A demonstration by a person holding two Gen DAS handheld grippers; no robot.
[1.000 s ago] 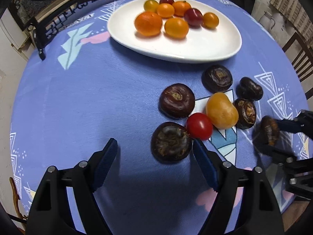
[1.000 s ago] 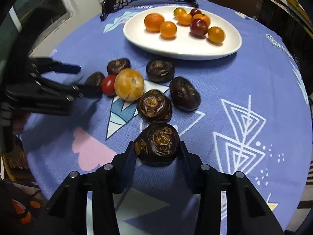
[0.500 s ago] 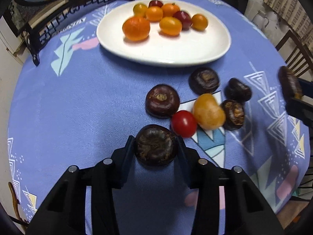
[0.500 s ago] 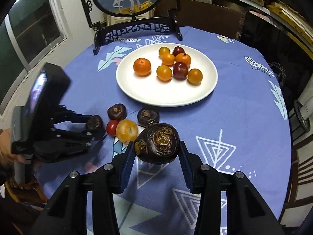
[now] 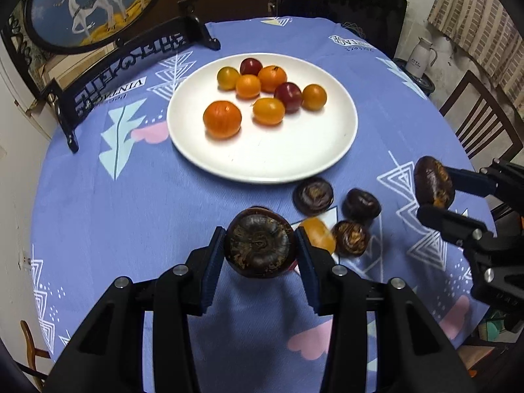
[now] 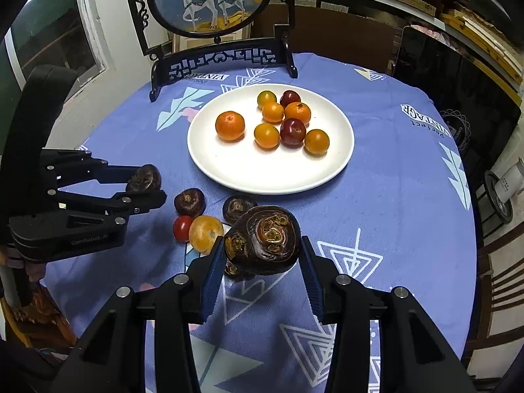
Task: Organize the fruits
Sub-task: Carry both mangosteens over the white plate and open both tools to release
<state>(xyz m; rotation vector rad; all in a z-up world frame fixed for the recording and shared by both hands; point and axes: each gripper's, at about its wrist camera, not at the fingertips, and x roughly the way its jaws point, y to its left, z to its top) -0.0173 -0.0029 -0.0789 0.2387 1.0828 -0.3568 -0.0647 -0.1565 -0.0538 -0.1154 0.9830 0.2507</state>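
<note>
white plate holding oranges, plums, small tomatoes

a round deer screen stands on the purple patterned tablecloth, wooden chair beside.

each fisheye looks forward and down along its own fingers from above the near table edge, the left one from the left, the right one from the right. both share the white plate farther off.
</note>
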